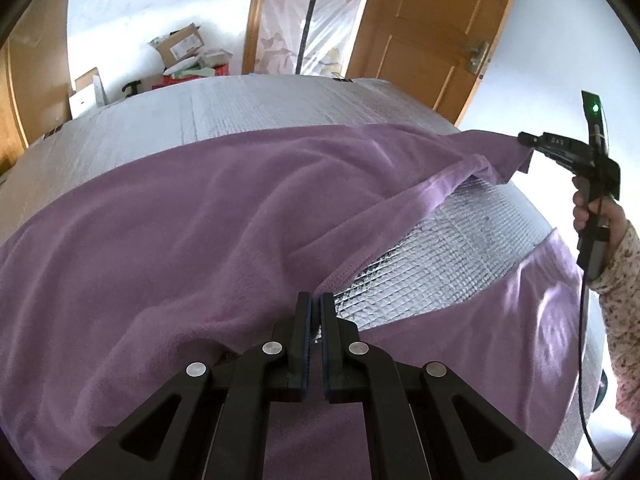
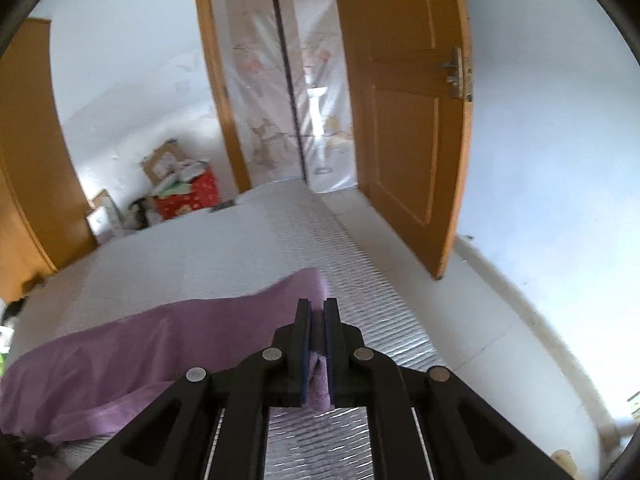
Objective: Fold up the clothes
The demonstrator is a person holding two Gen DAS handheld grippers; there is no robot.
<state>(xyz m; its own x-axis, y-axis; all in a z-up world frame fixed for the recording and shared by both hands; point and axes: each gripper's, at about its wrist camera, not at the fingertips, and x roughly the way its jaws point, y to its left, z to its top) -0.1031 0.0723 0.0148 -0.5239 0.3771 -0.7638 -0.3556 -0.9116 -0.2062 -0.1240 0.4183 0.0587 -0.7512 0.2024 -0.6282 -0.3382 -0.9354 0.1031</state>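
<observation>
A purple fleece cloth lies spread over a silver quilted surface. My left gripper is shut on the cloth's near edge, where a hem runs up to the right. At the far right of the left wrist view, my right gripper pinches the far corner of that same hem, held up by a hand in a patterned sleeve. In the right wrist view, the right gripper is shut on a fold of the purple cloth, which trails off to the left.
Bare silver padding shows between the lifted hem and the cloth's lower part. An open wooden door stands to the right beyond the surface. Cardboard boxes and a red bag are piled by the far wall. A cable hangs from the right gripper.
</observation>
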